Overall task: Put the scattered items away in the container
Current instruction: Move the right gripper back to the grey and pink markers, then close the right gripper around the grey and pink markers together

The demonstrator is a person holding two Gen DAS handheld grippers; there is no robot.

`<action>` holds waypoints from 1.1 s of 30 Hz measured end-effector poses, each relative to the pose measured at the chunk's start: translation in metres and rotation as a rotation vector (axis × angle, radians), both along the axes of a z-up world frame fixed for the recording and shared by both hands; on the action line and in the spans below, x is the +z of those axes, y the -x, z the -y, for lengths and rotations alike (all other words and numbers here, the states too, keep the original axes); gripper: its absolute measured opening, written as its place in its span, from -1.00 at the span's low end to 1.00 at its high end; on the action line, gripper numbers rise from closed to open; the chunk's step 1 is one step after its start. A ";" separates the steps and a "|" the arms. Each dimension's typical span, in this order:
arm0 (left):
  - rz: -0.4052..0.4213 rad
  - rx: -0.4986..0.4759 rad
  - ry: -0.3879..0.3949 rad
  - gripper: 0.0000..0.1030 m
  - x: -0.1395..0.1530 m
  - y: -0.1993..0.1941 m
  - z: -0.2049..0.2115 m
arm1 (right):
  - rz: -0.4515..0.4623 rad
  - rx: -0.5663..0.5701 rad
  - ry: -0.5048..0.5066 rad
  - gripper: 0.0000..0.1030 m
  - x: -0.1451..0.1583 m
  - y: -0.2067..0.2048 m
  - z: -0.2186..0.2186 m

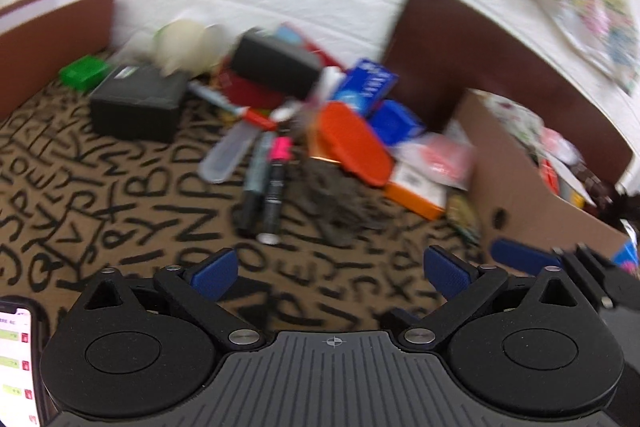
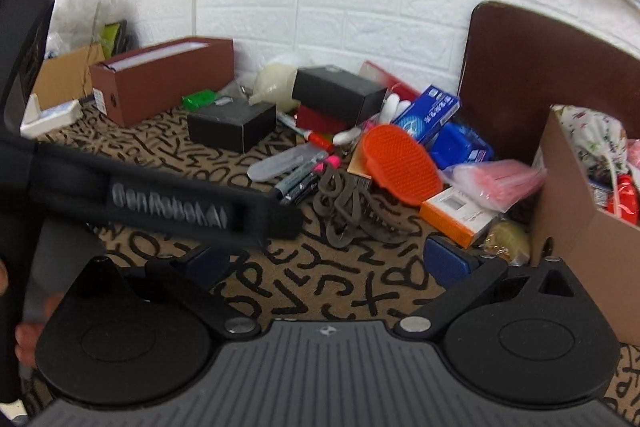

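- Hovering both hand-held grippers over the letter-print surface (image 2: pixel 280 279), short of the pile; nothing grasped.
- Left hand-held gripper (image 1: pixel 330 273): wide, blue pads apart, empty. Left view is motion-blurred, so detail on small items is poor.
- Right hand-held gripper (image 2: pixel 332 263): looks wide & empty too, but its left pad sits partly behind the other tool's black body, so less sure.
- Scattered items lie mid-surface in a loose heap, close to the wall: orange brush (image 2: pixel 402 163), markers (image 2: pixel 302 181), dark hair claw (image 2: pixel 352 211), clear tube (image 2: pixel 286 159), two black boxes (image 2: pixel 232 127), blue carton (image 2: pixel 428 117), orange box (image 2: pixel 456 215), pink bag (image 2: pixel 500 183).
- Container = cardboard box (image 2: pixel 576 239) at right edge of heap, already part-filled; my guess is it's kept adjacent so carries are short.
- Hair claw is nearest to both pads & roughly centred ahead, so prob the first pick; it lies flat, long axis running near-left to far-right in right view.
- Markers lie side by side, long axis pointing away from you, pink cap end far; you'd need jaws across that axis.
- Brown open box (image 2: pixel 160 83) sits far left, apart from heap.
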State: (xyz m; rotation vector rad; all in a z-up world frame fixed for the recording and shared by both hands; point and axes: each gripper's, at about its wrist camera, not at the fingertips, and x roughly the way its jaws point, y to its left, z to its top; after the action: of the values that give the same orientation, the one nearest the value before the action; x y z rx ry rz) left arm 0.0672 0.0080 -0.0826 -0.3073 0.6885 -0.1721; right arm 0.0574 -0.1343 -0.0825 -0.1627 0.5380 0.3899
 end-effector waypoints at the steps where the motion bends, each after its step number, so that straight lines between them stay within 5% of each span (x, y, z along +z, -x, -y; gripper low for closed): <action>1: -0.002 0.006 -0.004 0.91 -0.002 -0.004 -0.005 | -0.007 -0.002 0.000 0.99 -0.003 -0.004 -0.002; 9: -0.050 -0.007 -0.022 0.60 -0.021 -0.038 -0.015 | -0.066 -0.009 -0.014 0.95 -0.020 -0.032 -0.012; 16: -0.076 0.010 -0.018 0.25 -0.029 -0.060 -0.031 | -0.146 0.057 -0.045 0.32 -0.033 -0.046 -0.027; 25: -0.092 0.018 -0.031 -0.18 -0.035 -0.077 -0.044 | -0.180 0.070 -0.095 0.04 -0.048 -0.066 -0.052; 27: -0.089 0.010 -0.041 -0.41 -0.034 -0.079 -0.044 | -0.176 0.050 -0.081 -0.08 -0.051 -0.070 -0.054; 30: -0.091 -0.004 -0.035 -0.44 -0.035 -0.082 -0.045 | -0.170 0.022 -0.083 -0.22 -0.053 -0.074 -0.052; 31: -0.096 -0.008 -0.020 -0.22 -0.035 -0.082 -0.045 | -0.171 0.012 -0.090 -0.21 -0.053 -0.076 -0.050; 33: -0.101 -0.026 0.003 -0.15 -0.035 -0.085 -0.043 | -0.174 0.004 -0.103 -0.21 -0.054 -0.080 -0.048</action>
State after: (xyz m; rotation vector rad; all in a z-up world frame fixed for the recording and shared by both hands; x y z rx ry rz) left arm 0.1520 0.0512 -0.1179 -0.3110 0.7922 -0.1836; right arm 0.1369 -0.0863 -0.1365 -0.0302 0.6878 0.4369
